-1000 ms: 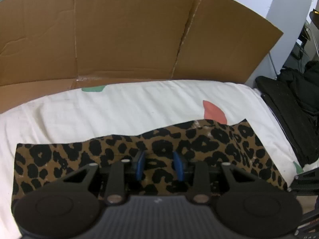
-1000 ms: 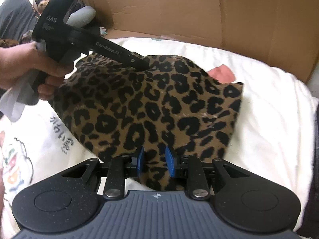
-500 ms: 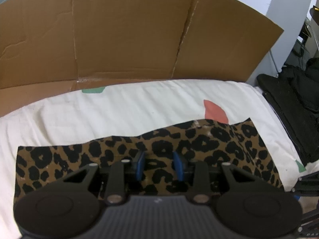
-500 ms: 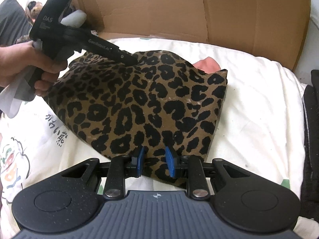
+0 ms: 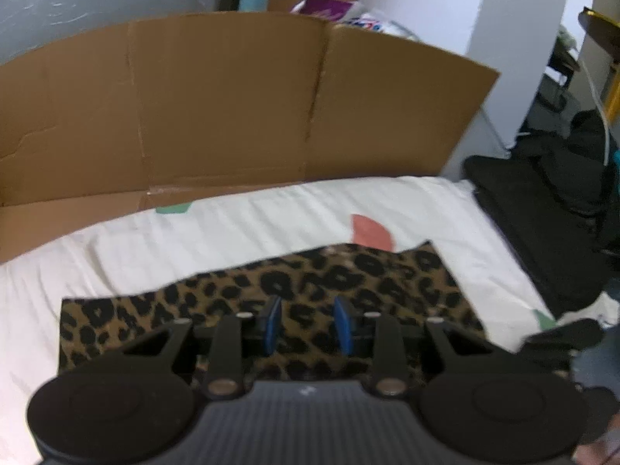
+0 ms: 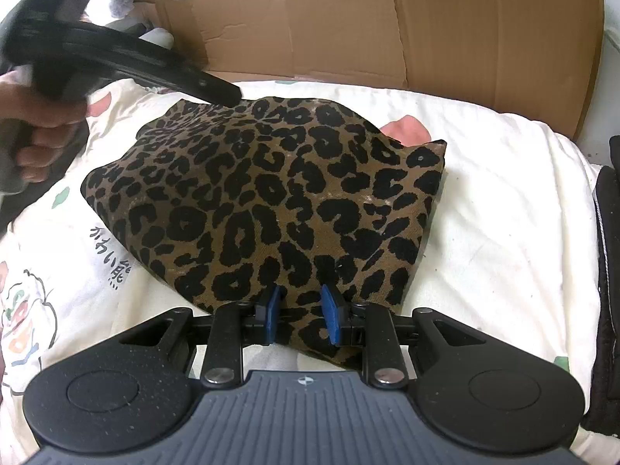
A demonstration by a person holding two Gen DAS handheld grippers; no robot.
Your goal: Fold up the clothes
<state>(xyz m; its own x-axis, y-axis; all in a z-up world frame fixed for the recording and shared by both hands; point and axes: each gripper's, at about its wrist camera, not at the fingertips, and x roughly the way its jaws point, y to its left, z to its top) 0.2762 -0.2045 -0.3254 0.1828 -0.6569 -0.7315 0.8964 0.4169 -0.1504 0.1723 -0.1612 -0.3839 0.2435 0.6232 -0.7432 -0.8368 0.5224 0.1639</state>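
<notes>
Cardboard sheets (image 6: 465, 31) stand behind the bed (image 6: 503, 201), which has a white printed cover; dark clothes (image 5: 562, 193) are piled off its right side

Leopard-print cloth (image 6: 271, 201) lies on the cover as a compact, roughly four-sided stack, near edge at my right tool (image 6: 298, 314), far edge under my left tool (image 5: 308, 329). It looks doubled over at least once; layer count I can't tell

Right tool: blue pads apart, cloth edge between them but no pinch visible, so released. Left tool: pads also apart over the cloth, nothing clamped; the right wrist view shows its nose (image 6: 217, 91) at the far-left corner, held in my left hand (image 6: 35, 135), blurred

Step, my read: either both tools are lining up on opposite edges for another fold, or they've just let go of one. Scene fits both

If another fold is wanted, it calls for both tools biting the full edge stack, lifting evenly and matching edges. Thick knit, so layers may slip apart if only the top one gets caught
</notes>
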